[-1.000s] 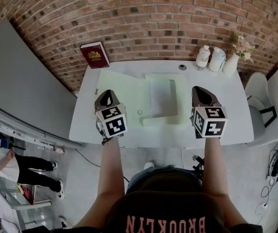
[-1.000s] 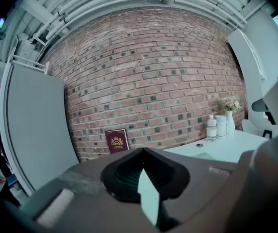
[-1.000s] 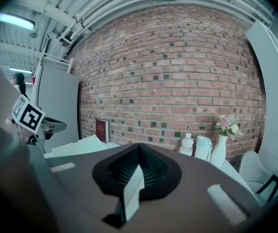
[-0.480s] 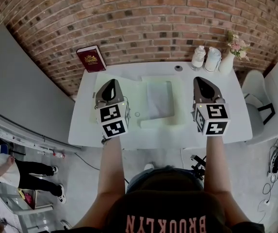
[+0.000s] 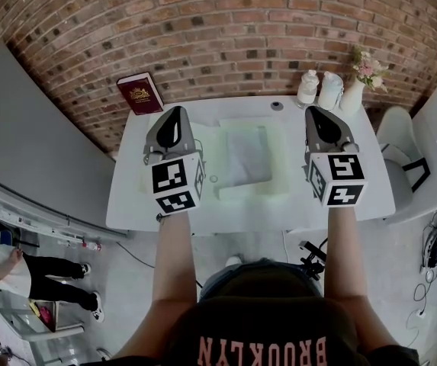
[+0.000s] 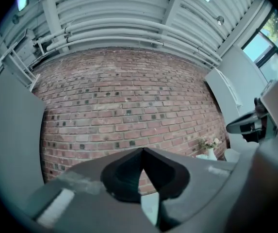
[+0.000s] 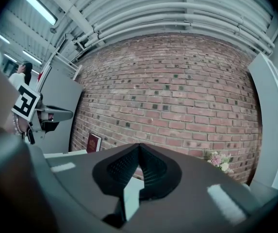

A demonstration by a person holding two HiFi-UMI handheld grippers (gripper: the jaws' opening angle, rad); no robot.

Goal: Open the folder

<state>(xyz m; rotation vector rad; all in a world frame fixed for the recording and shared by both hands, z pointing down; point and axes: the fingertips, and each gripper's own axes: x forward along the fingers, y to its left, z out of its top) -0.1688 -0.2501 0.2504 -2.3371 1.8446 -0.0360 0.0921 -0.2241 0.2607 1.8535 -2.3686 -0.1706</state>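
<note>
A pale green folder lies flat on the white table, with a greyish sheet on its middle part. Both grippers are held up in the air above the table's near half and point level at the brick wall. My left gripper hangs over the folder's left side; its jaws meet at the tips with nothing between them. My right gripper is to the right of the folder, jaws likewise closed tip to tip and empty. Neither touches the folder.
A dark red book leans on the brick wall at the table's far left corner. Two white bottles and a vase of flowers stand at the far right. A white chair is to the right, a grey partition to the left.
Both grippers have risen from just above the table's near edge and tipped up to point level. The folder has not moved.
</note>
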